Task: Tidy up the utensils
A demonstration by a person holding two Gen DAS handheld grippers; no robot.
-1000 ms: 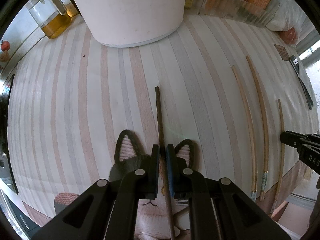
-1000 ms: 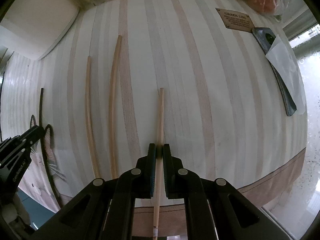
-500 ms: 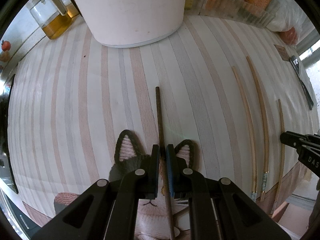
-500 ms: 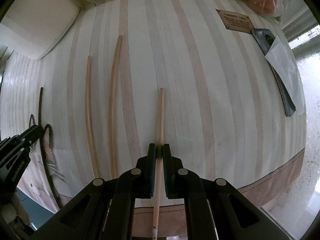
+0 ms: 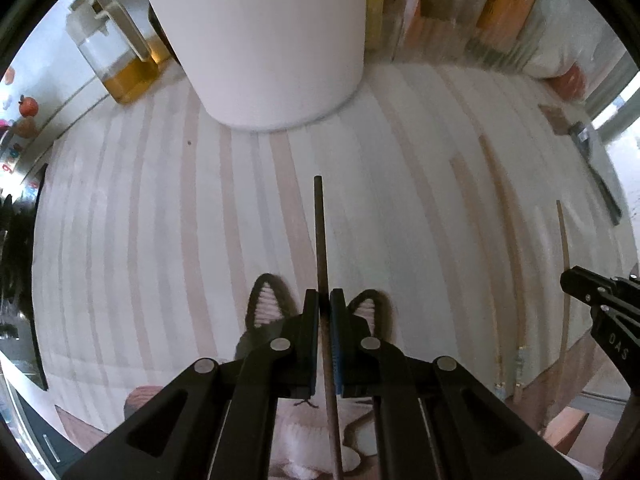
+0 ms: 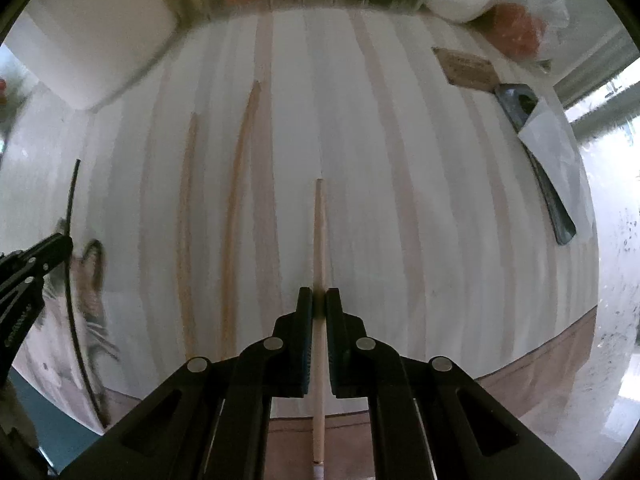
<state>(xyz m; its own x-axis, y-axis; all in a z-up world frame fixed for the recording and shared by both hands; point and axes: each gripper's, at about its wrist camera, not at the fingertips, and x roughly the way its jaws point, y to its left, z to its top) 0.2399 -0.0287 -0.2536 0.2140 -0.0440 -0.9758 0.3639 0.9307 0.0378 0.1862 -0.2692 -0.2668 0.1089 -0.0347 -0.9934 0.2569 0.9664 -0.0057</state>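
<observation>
The left gripper (image 5: pixel 324 300) is clamped on a dark chopstick (image 5: pixel 320 232) that runs forward over the striped tablecloth (image 5: pixel 120 240), and the right gripper (image 6: pixel 319 300) is clamped on a pale wooden chopstick (image 6: pixel 319 232) in the same way. Between the two, a pair of light chopsticks (image 6: pixel 208 216) lies side by side on the cloth, with a cat-eared knitted item (image 5: pixel 268 304) under the left gripper. Beyond stand a white cylindrical container (image 5: pixel 260 40) and an oil bottle (image 5: pixel 120 64).
</observation>
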